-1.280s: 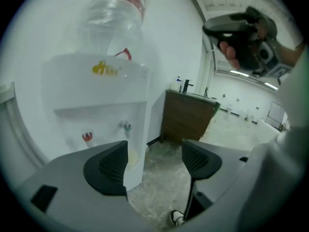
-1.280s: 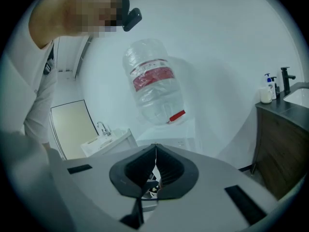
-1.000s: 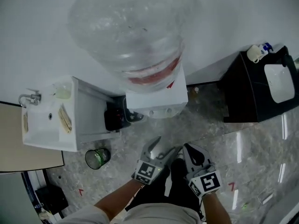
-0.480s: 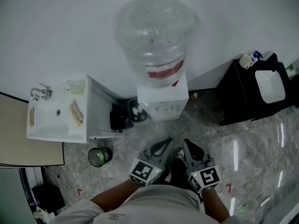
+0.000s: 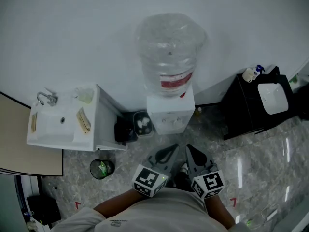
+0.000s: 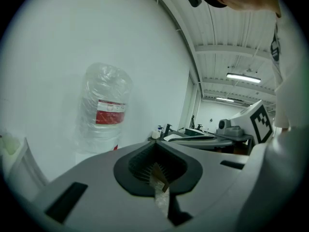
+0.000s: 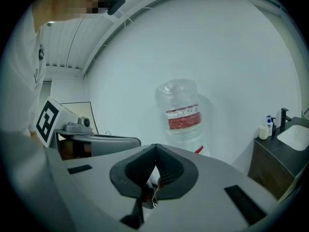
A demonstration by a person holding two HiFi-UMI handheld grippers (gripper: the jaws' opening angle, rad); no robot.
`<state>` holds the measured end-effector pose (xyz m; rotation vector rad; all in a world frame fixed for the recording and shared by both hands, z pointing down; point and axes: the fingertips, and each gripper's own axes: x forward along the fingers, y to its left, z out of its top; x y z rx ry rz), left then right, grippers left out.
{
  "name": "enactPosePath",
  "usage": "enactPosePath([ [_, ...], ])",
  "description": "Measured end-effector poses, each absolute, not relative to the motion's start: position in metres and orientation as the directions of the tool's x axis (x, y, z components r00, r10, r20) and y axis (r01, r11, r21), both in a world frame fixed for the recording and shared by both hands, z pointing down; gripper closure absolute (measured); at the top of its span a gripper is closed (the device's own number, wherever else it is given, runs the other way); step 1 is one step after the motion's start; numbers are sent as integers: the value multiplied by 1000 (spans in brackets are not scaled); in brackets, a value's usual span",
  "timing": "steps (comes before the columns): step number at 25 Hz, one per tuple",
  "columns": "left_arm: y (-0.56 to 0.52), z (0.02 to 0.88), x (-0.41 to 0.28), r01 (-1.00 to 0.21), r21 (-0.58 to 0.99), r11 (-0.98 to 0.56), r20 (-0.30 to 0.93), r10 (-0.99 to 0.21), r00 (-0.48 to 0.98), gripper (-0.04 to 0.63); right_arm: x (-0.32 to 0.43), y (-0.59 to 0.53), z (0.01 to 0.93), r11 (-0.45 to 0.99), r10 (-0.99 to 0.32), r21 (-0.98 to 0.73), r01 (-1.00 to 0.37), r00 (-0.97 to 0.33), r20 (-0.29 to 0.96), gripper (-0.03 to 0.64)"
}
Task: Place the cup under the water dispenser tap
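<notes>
While both pairs of jaws are pressed together on nothing, the left gripper [image 5: 173,149] and right gripper [image 5: 189,149] are held side by side at lower centre, below the water dispenser [image 5: 170,111], and what looks like a clear cup [image 5: 85,95] is seen on the white sink unit [image 5: 107,124] at left.

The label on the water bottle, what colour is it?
The label is red, clearest in the right gripper view.
</notes>
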<state>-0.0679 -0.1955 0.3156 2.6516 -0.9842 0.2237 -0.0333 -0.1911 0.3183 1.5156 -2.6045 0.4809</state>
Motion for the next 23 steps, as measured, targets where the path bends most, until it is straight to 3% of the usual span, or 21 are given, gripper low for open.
enactPosePath([
  [23, -198, 318, -62, -667, 217, -713, 248, -620, 744, 591, -27, -197, 318, 458, -833, -197, -867, -495, 246, 601],
])
